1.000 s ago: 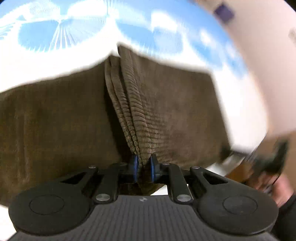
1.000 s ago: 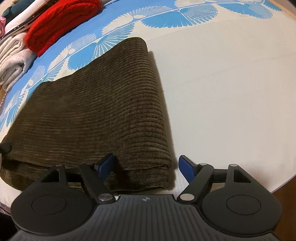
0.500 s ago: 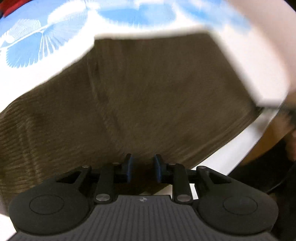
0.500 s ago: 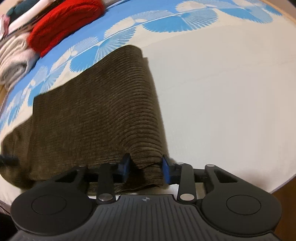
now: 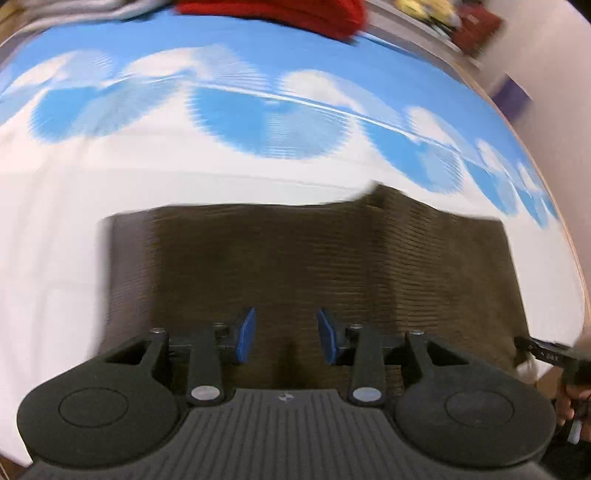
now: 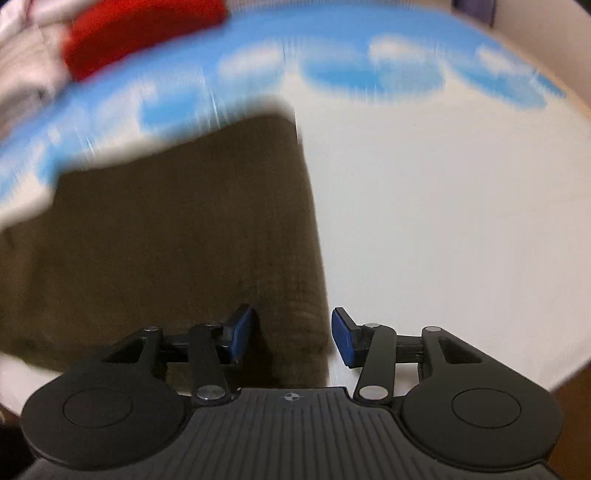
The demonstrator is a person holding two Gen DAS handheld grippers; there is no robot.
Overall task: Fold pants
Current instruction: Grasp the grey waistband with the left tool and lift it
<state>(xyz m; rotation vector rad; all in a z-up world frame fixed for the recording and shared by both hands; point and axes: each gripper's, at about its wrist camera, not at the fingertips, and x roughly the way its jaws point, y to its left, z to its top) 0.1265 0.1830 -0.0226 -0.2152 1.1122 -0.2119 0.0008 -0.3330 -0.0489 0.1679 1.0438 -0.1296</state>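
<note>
A: Largest item?

B: One round surface [image 5: 74, 236] under a white cloth with a border of blue fan shapes; pale wooden rim shows at the right of the left wrist view only.

A: Next?

B: One pair of dark brown ribbed corduroy pants [image 5: 295, 266], folded into a flat rectangle, lying on the white middle of the surface near its front edge. The left wrist view shows the whole width, with a raised ridge of cloth towards its right. The right wrist view [image 6: 166, 229] shows only the right part and the straight right edge, blurred.

A: Other textiles?

B: One red knitted garment [image 5: 295, 14] at the far edge, in both views. Pale folded cloth [image 6: 26, 55] beside it, clearer in the right wrist view. Small blurred things on a ledge at the wall, left wrist view only.

A: Tools?

B: Left hand-held gripper [image 5: 286, 339], black with blue pads, jaws parting, over the pants' near edge, pads clear of the cloth. Right hand-held gripper [image 6: 293, 338], same make, jaws parting, straddling the pants' right edge; left pad over cloth, right pad over white cover, neither pressing.

A: Smallest?

B: A person's hand [image 5: 570, 398] at the lower right of the left wrist view, on a black part beside the pants' corner.
</note>
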